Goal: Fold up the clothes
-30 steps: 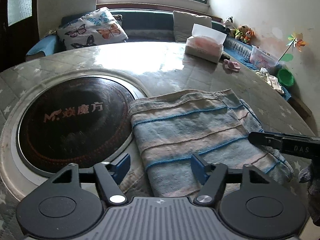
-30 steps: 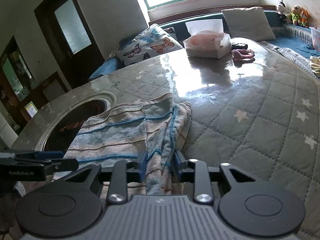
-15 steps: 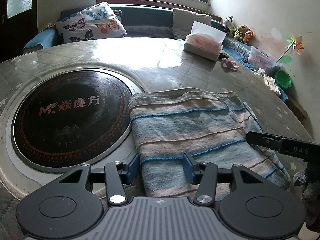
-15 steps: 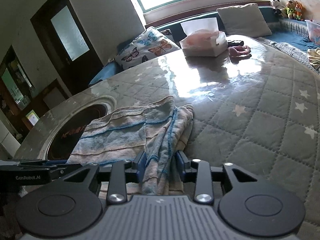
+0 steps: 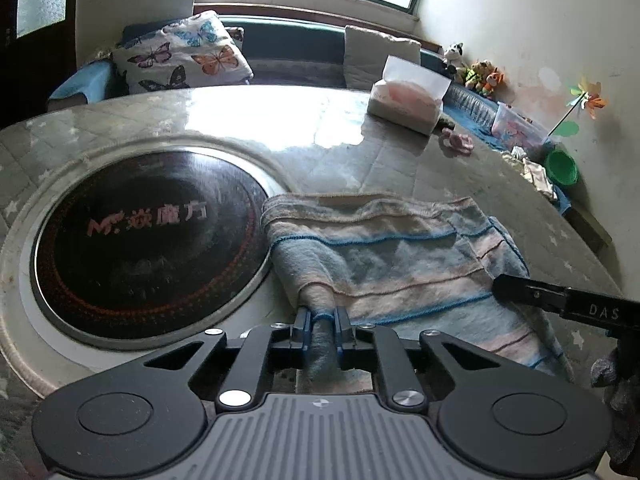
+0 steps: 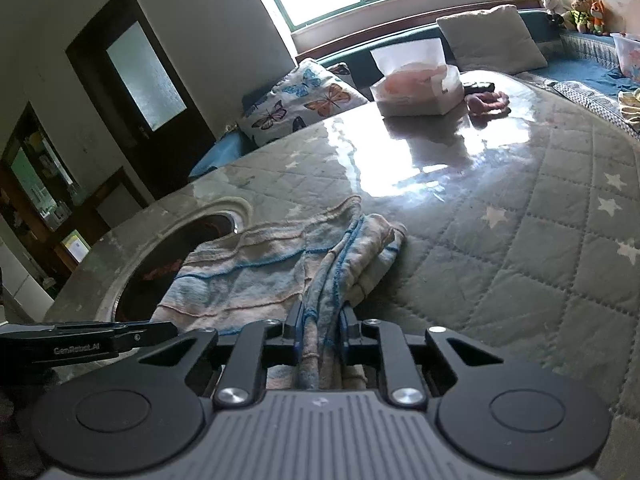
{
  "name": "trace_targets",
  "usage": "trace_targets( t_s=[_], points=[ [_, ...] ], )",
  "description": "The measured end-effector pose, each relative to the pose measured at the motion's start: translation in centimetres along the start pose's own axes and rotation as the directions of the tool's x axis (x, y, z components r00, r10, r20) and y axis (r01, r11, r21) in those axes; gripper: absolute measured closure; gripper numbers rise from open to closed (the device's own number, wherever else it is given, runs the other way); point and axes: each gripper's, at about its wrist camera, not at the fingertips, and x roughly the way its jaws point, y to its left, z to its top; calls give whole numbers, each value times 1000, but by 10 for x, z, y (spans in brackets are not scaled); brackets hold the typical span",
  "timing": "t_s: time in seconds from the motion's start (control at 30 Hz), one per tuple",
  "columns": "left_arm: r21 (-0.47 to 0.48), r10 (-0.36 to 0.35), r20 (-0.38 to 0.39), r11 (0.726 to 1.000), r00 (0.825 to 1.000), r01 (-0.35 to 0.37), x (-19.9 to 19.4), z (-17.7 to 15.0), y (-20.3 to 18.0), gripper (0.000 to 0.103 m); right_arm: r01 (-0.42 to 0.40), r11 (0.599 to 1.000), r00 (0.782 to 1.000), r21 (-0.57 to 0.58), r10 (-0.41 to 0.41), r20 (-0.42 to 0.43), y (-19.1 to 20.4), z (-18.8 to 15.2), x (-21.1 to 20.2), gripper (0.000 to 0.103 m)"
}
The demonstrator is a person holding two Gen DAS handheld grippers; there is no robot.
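Cloth is filling the lower middle of both views: a striped towel [image 5: 400, 256] in pale blue and pink is lying on the quilted table cover [image 6: 540, 232], its left edge just overlapping the rim of the round black cooktop [image 5: 148, 240] that is sitting in the left half of the left wrist view.

I am watching the left gripper [image 5: 320, 322] at the bottom centre of its own view; its jaws are closing, and a bunched fold of the towel's near left corner is sitting pinched between the blue pads. I am seeing the right gripper [image 6: 320, 326] at the bottom centre of its view doing the same: jaws closing on the gathered right edge of the towel, with several layers of blue-edged cloth pressed between them. In the left wrist view the right gripper is also showing as a dark bar coming in from the right edge over the towel's right side.

Toward the top of both frames a tissue box [image 5: 406, 100] is standing on the far part of the table, with a small pink item [image 5: 458, 140] lying just beside it. A butterfly pillow [image 5: 180, 58] is resting on the bench behind the table, under the window.
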Motion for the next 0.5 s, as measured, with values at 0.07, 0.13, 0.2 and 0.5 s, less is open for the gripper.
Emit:
trace_targets(
  t_s=[0.07,0.13,0.2,0.5],
  points=[
    [14,-3,14,1000,1000,2,-4,5,-3,92,-5,1000,1000,-10,5,12,4,4,-3,88],
    [32,-11,30,999,1000,10,-8,12,-7,93,-9,1000,1000,-26,10,25,8,10,-7,88],
    [52,-16,50,999,999,14,-11,21,-12,93,-9,999,999,-48,11,41,13,18,-11,88],
    [106,-26,127,994,992,13,-12,63,-35,93,28,991,990,-131,-9,143,28,60,-32,89]
  ],
)
